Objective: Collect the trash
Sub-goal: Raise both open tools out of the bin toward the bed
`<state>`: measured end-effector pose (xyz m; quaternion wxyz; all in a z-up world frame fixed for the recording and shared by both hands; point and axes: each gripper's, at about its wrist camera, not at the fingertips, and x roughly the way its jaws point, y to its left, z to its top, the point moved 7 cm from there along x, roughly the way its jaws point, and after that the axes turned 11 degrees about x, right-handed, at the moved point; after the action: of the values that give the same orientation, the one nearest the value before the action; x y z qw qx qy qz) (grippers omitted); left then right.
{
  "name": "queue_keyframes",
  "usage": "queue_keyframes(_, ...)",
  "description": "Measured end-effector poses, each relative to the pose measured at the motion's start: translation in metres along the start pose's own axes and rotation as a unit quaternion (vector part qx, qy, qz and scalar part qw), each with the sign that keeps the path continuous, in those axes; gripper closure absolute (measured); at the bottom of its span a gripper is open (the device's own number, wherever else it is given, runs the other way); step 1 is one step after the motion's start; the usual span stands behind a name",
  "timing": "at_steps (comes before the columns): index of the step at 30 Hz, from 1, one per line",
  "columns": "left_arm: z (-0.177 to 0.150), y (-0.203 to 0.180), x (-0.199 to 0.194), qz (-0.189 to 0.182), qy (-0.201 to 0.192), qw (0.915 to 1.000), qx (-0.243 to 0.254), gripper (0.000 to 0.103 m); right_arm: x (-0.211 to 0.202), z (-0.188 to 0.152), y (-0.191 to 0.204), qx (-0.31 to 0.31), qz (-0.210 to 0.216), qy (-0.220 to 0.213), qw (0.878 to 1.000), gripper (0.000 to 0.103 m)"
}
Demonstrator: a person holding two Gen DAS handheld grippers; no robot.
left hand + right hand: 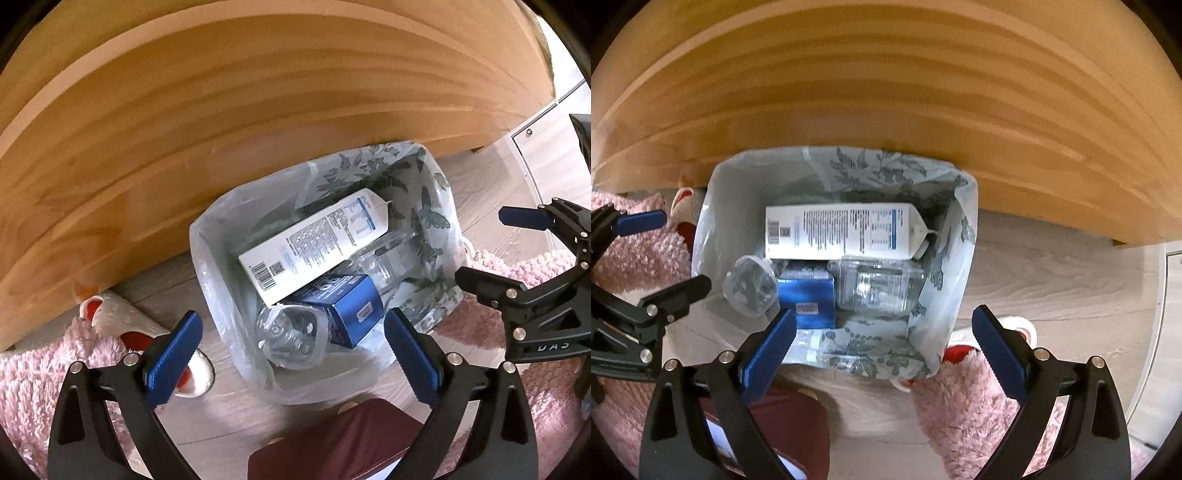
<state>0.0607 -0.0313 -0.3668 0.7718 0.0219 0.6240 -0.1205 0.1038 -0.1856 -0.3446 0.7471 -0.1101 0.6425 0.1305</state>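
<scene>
A: The left gripper (291, 354) stands with its jaws wide apart and nothing between the blue pads; it hangs over the near edge of the trash bin (441, 280), pointing steeply down.

B: And the right gripper (882, 350)?

A: Spread wide too, empty, pointing straight down over the bin. No earlier picture to compare, so that is all I can say of it. In the left wrist view it shows at the right edge, over the pink rug (509, 266).

B: Where is the trash?

A: All inside the bin, which wears a clear plastic liner over a leaf-and-butterfly print. A white carton (846, 230) with a barcode lies on its side along the far wall. In front of it are a blue box (807, 301), a crumpled clear bottle (750, 290) at its left, and a clear plastic container (879, 288) at its right (the ribbed kind, as far as the glare lets me tell).

B: Do they touch?

A: The carton leans on the blue box and the clear pieces; the bottle sits against the box.

B: And around the bin?

A: It stands on pale wood-look floor (1052, 280), close against a wooden panel (886, 92). A red-and-white slipper (122, 321) lies to one side of the bin and another (1015, 328) to the other. Something maroon (343, 439) sits at the bottom of both views; I cannot tell what it is.
</scene>
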Motion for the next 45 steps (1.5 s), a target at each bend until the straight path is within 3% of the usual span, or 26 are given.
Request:
queue_keyframes(5, 0.003, 0.002, -0.004, 0.005, -0.013, 0.9999, 0.001, 0.008, -0.015, 0.008, -0.006, 0.018, -0.009, -0.033, 0.999, 0.011)
queue_keyframes(14, 0.01, 0.012, -0.018, 0.002, -0.051, 0.9985, -0.02, 0.008, -0.082, 0.033, -0.009, 0.047, -0.014, -0.154, 0.987, 0.011)
queue_keyframes(18, 0.014, 0.012, -0.028, 0.008, -0.075, 0.997, -0.016, 0.008, -0.104, 0.034, -0.003, 0.025, -0.01, -0.204, 0.979, 0.011)
queue_keyframes(23, 0.02, 0.012, -0.032, 0.01, -0.086, 0.9959, -0.023, 0.008, -0.111, 0.036, -0.01, 0.03, -0.002, -0.221, 0.975, 0.011)
queue_keyframes(34, 0.027, -0.011, -0.036, 0.006, -0.105, 0.9944, 0.017, 0.008, -0.124, 0.037, -0.035, 0.085, -0.015, -0.252, 0.964, 0.011)
queue_keyframes(45, 0.028, -0.008, -0.038, 0.005, -0.116, 0.9931, 0.014, 0.008, -0.157, 0.044, -0.026, 0.087, -0.008, -0.302, 0.949, 0.011)
